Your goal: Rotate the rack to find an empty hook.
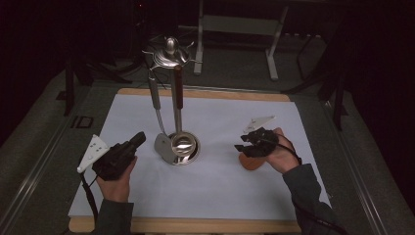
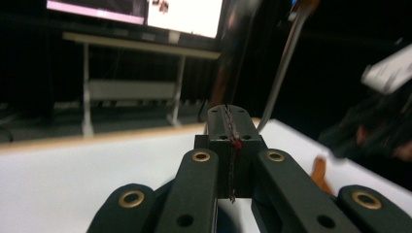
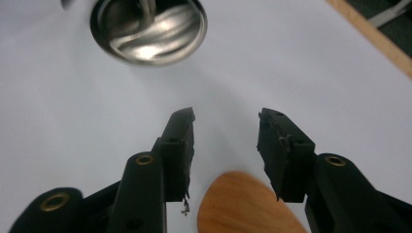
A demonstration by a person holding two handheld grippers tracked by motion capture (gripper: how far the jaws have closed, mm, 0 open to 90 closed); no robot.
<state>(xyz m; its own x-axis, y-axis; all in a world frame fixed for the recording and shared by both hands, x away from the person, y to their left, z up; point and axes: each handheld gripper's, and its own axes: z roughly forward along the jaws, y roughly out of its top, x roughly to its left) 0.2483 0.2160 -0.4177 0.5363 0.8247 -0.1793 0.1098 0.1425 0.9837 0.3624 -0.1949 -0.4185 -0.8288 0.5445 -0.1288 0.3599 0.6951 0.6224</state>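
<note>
A metal utensil stand point(image 1: 169, 53) rises from a round shiny base point(image 1: 194, 152) at the middle of the white table cover point(image 1: 220, 191). A grey-handled turner point(image 1: 155, 100) and a brown-handled ladle point(image 1: 178, 88) hang from it. My left gripper point(image 1: 139, 138) is held left of the base, its jaws shut with nothing between them point(image 2: 228, 114). My right gripper point(image 1: 240, 146) stands open just above a rounded wooden utensil head point(image 1: 252, 162) lying on the cover. In the right gripper view the wooden head point(image 3: 243, 204) lies below the spread jaws point(image 3: 226, 121), untouched, with the base point(image 3: 148, 29) beyond.
The table's wooden edge point(image 1: 195, 93) shows at the back, and a light metal frame point(image 1: 235, 29) stands behind it in the dark. In the left gripper view the hanging handle point(image 2: 286, 58) and the other hand's gripper point(image 2: 384, 126) are blurred at the right.
</note>
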